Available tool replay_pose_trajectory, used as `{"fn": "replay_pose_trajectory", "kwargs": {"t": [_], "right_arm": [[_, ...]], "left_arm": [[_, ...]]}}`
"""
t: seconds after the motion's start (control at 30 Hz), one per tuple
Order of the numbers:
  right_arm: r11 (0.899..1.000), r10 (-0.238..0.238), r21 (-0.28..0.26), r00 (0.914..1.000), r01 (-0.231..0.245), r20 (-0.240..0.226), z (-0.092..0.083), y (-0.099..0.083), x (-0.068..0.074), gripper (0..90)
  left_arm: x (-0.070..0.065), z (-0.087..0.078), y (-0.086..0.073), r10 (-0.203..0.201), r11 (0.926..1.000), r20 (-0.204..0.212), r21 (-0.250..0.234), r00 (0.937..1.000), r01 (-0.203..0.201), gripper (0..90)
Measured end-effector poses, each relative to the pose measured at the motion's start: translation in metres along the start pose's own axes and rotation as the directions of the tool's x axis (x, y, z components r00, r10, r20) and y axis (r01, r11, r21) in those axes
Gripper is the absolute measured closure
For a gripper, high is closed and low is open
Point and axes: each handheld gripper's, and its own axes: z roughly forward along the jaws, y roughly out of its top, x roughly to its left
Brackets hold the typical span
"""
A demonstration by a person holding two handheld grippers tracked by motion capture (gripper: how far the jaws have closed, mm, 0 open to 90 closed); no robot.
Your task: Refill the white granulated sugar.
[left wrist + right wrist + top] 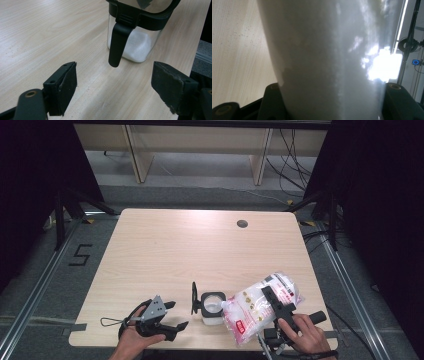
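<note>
Low and right of centre in the high view, a small clear square glass jar (212, 310) with a black rim stands on the pale wood-grain worktop (165, 255), its black hinged lid (194, 298) swung upright on the jar's left side. White granules already cover the jar's bottom, as the left gripper view shows (137, 47), though the level looks low. The right tool (274, 309), at the lower right of the frame, is clamped on a soft clear plastic bag of white granules with red print (257, 302), tilted so that its lower end touches or overhangs the jar's open mouth. In the right gripper view the bag's white bulk (324, 62) sits squeezed between the two jaws. The left tool (162, 317), lower left of centre, has its jaws spread wide and holds nothing, aimed at the jar from just beside it. Judging by this, pouring appears to be under way or close to starting; most of the bag remains full, and closing the lid is not yet done
</note>
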Motion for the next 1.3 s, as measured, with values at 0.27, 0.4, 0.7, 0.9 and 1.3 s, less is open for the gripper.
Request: {"fn": "replay_pose_trajectory", "kwargs": {"t": [0.27, 0.4, 0.7, 0.9, 1.3], "right_arm": [[0.999, 0.033, 0.022, 0.9994, -0.033, -0.002, -0.0015, -0.0003, 0.0024, 46.5], [1.000, -0.004, -0.002, 1.0000, 0.004, 0.001, 0.0001, 0.0002, -0.0004, 46.5], [0.999, -0.027, 0.018, 0.9996, 0.027, -0.008, -0.0014, 0.0017, -0.0029, 46.5], [1.000, -0.012, 0.023, 0.9997, 0.013, -0.019, -0.0011, 0.0030, -0.0005, 46.5], [0.998, -0.059, 0.025, 0.9982, 0.059, -0.013, -0.0011, 0.0056, -0.0024, 46.6]], "left_arm": [[0.0000, -0.0014, 0.0000, 0.001, 1.0000, -0.008, 0.006, 1.0000, -0.001, 20.3], [-0.0010, -0.0011, -0.0004, -0.017, 0.9998, -0.012, 0.005, 0.9998, 0.017, 20.3], [-0.0006, -0.0007, -0.0002, 0.003, 1.0000, -0.006, -0.005, 1.0000, -0.003, 20.3], [-0.0012, -0.0003, -0.0010, -0.020, 0.9998, -0.005, -0.001, 0.9998, 0.020, 20.3], [-0.0017, -0.0007, -0.0009, -0.018, 0.9998, -0.009, 0.002, 0.9998, 0.018, 20.3]]}}
